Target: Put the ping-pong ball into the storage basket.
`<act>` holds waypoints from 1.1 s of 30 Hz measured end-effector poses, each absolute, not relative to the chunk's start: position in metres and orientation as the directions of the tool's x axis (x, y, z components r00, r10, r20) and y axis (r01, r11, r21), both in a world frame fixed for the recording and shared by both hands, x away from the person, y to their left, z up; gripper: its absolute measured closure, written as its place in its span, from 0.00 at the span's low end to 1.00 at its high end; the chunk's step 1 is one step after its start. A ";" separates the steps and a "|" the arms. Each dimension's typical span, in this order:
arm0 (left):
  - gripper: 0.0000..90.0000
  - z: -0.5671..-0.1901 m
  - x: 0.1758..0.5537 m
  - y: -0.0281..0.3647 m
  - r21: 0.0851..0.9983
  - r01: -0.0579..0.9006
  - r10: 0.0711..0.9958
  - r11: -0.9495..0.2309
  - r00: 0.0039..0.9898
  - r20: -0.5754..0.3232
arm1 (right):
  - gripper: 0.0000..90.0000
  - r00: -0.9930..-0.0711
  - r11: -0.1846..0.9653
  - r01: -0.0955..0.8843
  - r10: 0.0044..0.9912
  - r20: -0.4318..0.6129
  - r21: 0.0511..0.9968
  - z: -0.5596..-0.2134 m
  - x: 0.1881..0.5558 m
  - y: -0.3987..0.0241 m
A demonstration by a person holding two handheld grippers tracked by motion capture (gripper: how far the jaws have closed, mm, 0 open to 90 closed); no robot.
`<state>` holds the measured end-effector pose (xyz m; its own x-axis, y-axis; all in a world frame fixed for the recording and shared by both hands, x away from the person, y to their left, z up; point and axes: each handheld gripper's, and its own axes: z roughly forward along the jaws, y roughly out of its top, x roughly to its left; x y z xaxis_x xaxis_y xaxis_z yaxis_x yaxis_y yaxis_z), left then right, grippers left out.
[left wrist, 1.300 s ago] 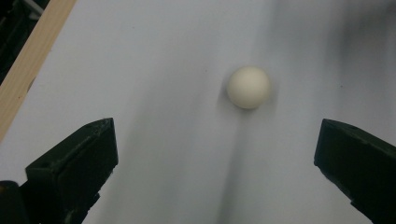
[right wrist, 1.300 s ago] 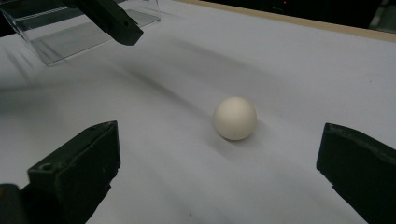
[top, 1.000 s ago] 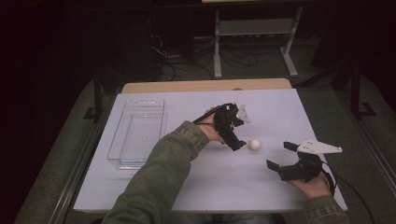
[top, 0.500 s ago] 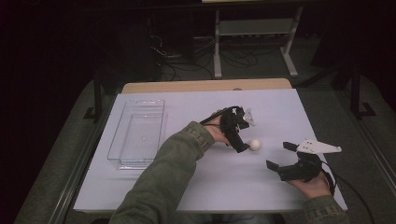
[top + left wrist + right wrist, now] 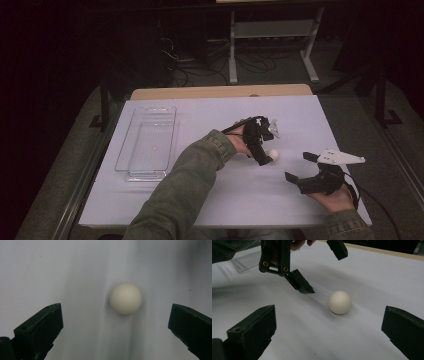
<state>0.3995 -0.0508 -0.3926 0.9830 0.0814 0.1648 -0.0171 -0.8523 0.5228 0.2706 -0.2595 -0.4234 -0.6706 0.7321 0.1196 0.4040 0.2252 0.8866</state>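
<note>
Left gripper (image 5: 264, 148): jaws spread wide, gripping nothing, poised above the small cream-white round ball (image 5: 125, 298).
Ball position: on the white table sheet (image 5: 210, 190), between the left jaws, nearer the right-hand one in the left gripper view; apparently untouched.
Right gripper (image 5: 302, 170): jaws open, empty, ball ahead of them and well apart.
Risk: an off-centre closure could nudge the ball and set it rolling out of the jaws.
Clear rectangular plastic tray (image 5: 146, 142): looks empty, well clear of both jaws.

left tool (image 5: 266, 150) over white ball (image 5: 273, 155), clear tray (image 5: 146, 142)
</note>
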 end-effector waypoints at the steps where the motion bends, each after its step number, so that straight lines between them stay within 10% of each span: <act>1: 0.00 -0.393 0.400 -0.051 0.523 -0.017 0.081 -0.852 0.983 0.165 | 0.00 -0.671 0.225 0.404 0.732 0.120 0.887 -0.423 0.271 -0.259; 33: 0.07 -0.422 0.408 -0.076 0.518 -0.038 -0.001 -0.855 0.997 0.071 | 0.00 -0.671 0.216 0.408 0.730 0.130 0.887 -0.424 0.271 -0.262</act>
<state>0.4075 -0.0762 -0.4223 0.9975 -0.0010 0.0713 -0.0379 -0.8547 0.5178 0.2711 -0.2620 -0.4244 -0.6709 0.7300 0.1303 0.4075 0.2162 0.8872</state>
